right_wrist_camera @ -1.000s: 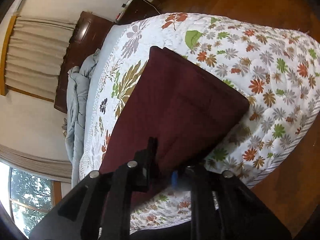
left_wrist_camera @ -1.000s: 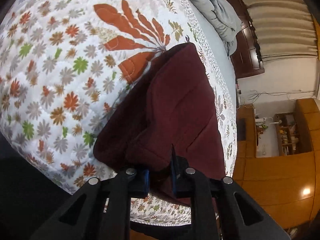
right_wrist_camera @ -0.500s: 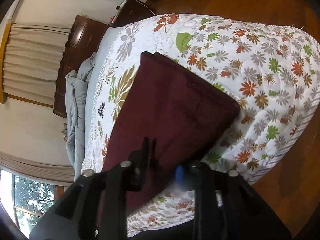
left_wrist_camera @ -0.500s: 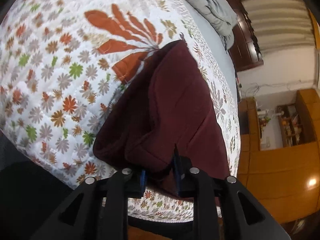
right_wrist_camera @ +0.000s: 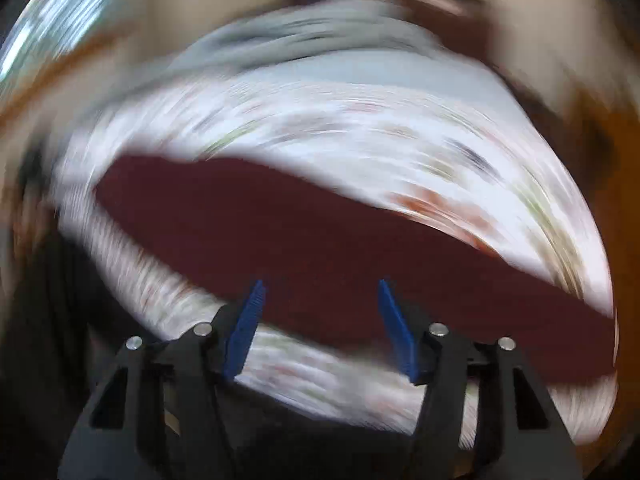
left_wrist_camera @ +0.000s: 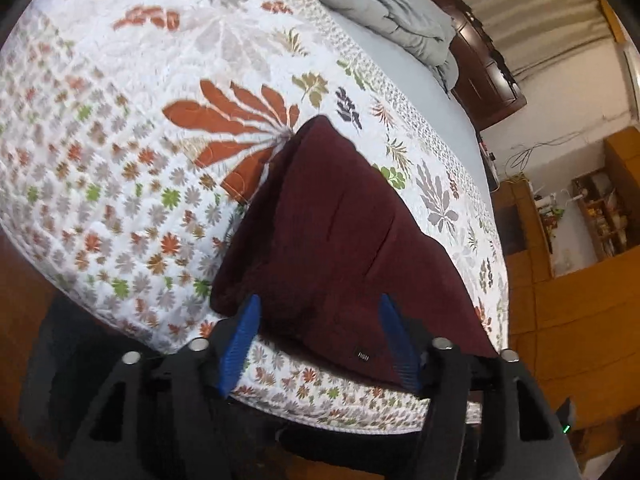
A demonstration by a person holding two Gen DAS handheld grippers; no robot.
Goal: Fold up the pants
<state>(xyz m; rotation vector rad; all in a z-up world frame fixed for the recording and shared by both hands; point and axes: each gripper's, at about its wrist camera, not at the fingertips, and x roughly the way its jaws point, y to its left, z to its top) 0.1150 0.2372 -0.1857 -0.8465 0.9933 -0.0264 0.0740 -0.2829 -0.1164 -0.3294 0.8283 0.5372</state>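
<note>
One pair of maroon pants (left_wrist_camera: 340, 240) lies folded on one bed with a single flowered quilt (left_wrist_camera: 120, 184), near its foot edge. One crumpled grey blanket (left_wrist_camera: 384, 4) sits toward the head edge. Two hand-held grippers show, the left hand-held gripper (left_wrist_camera: 318, 308) and the right hand-held gripper (right_wrist_camera: 320, 292), each with two blue pads.

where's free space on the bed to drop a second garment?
Free: the white floral quilt left of the folded maroon pants, and the plain light strip between the quilt and the bunched grey blanket. Crowded: the near edge, where both open tools, left and right, hover over the pants.
</note>
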